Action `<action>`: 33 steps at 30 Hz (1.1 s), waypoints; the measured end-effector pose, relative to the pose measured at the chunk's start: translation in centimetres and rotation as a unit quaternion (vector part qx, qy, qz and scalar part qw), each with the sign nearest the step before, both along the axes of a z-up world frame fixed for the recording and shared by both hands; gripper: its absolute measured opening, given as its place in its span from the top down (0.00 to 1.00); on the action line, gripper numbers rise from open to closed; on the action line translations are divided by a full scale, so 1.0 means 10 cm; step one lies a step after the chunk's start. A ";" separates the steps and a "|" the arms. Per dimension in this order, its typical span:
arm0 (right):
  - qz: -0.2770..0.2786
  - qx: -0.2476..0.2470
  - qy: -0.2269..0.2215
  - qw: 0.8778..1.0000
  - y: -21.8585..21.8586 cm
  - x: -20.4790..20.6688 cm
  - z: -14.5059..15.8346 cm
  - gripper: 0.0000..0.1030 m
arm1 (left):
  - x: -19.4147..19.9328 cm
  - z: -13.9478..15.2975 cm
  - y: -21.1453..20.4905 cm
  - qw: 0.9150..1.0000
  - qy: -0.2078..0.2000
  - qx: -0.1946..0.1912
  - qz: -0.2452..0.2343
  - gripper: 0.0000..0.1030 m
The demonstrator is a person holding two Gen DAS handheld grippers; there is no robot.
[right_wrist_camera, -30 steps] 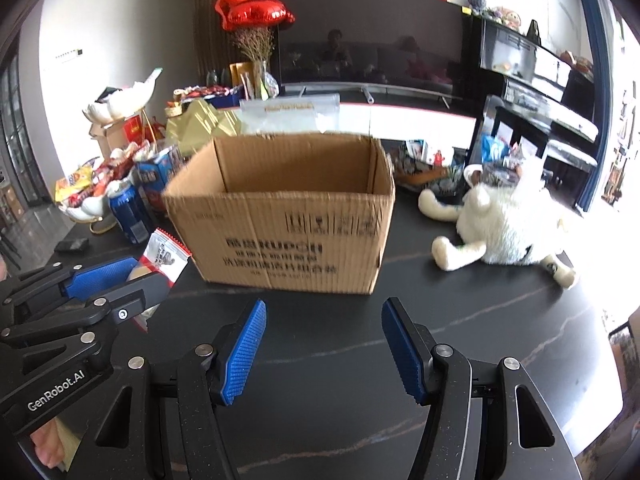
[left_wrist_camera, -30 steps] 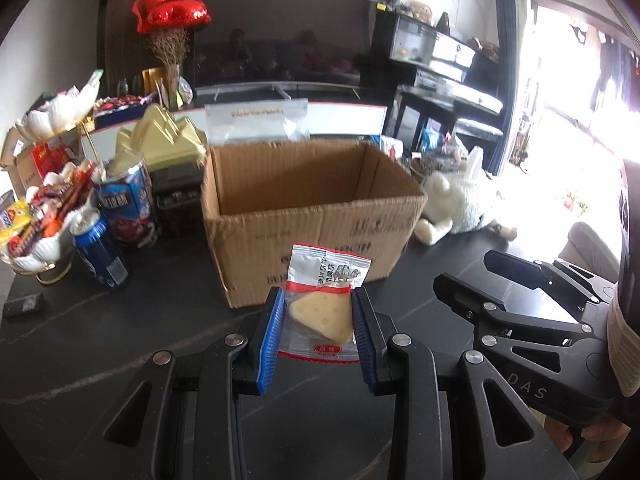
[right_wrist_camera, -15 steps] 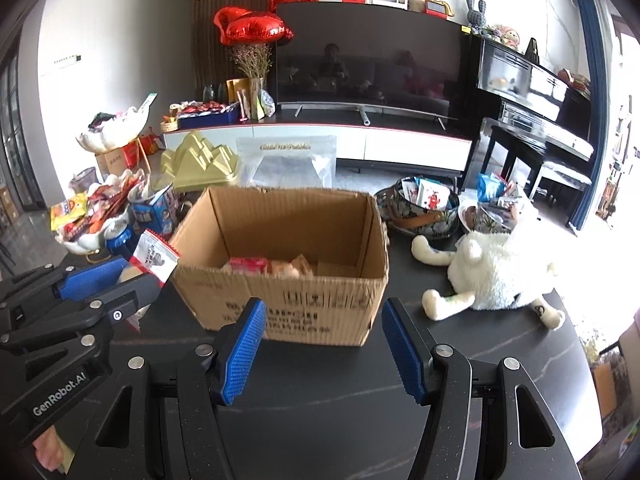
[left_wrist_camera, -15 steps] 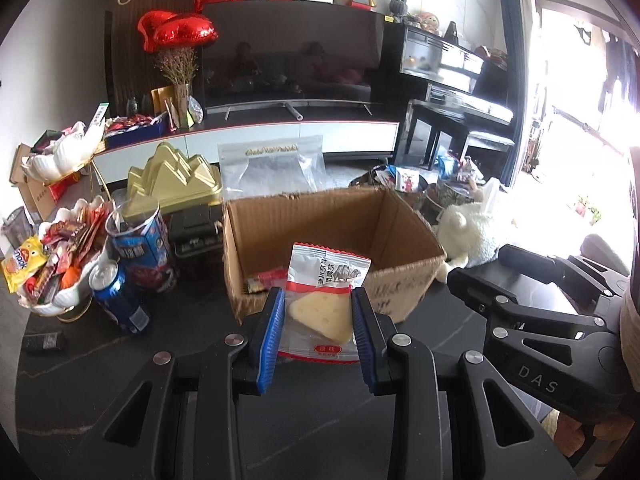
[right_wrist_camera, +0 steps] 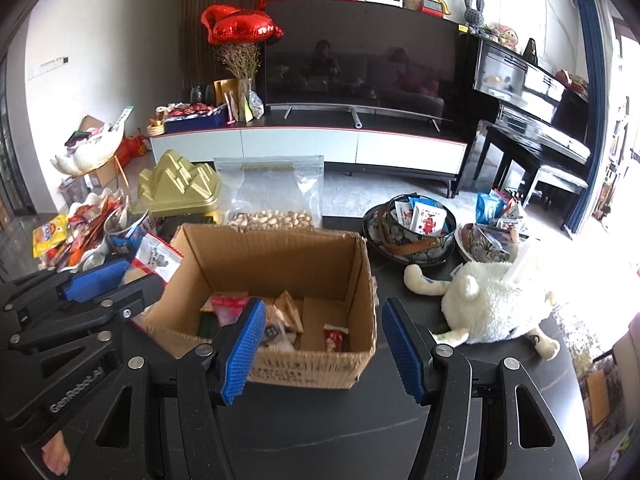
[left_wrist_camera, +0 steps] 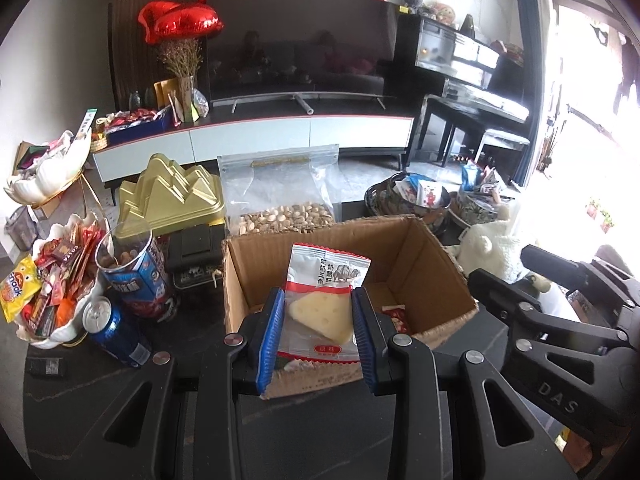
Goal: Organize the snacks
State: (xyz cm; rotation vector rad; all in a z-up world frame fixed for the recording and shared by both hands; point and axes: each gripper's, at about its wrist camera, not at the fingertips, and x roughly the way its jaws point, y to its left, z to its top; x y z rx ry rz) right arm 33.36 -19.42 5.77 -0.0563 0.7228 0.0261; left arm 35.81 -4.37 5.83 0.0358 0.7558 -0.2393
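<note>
Left gripper (left_wrist_camera: 318, 322) clamping a snack packet (left_wrist_camera: 323, 304) (clear wrapper, pale wedge inside) between its blue pads (left_wrist_camera: 271, 338), holding it over the near wall of the open cardboard box (right_wrist_camera: 280, 264) on the dark table (right_wrist_camera: 340, 432). Right gripper (right_wrist_camera: 323, 350) hovering with jaws apart and gripping nothing, pointing at the box front, several wrapped snacks (right_wrist_camera: 256, 320) lying on the box floor. Around the box: a bag of nuts (left_wrist_camera: 280, 196) standing just behind it, a blue can (left_wrist_camera: 114, 330) lying to its left, a white plush toy (right_wrist_camera: 490, 304) lying to its right.
</note>
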 end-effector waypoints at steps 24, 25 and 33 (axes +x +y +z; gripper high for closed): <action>0.003 -0.004 -0.023 1.000 0.06 -0.42 0.02 0.30 | -0.74 0.17 0.31 0.993 -0.069 0.036 0.084 0.21; 0.002 0.002 -0.030 1.000 0.05 -0.52 0.04 0.28 | -0.84 0.18 0.31 0.992 -0.078 0.038 0.087 0.17; -0.003 0.026 -0.071 0.997 0.00 -1.15 0.10 0.17 | -1.46 0.21 0.33 0.987 -0.121 0.040 0.096 0.02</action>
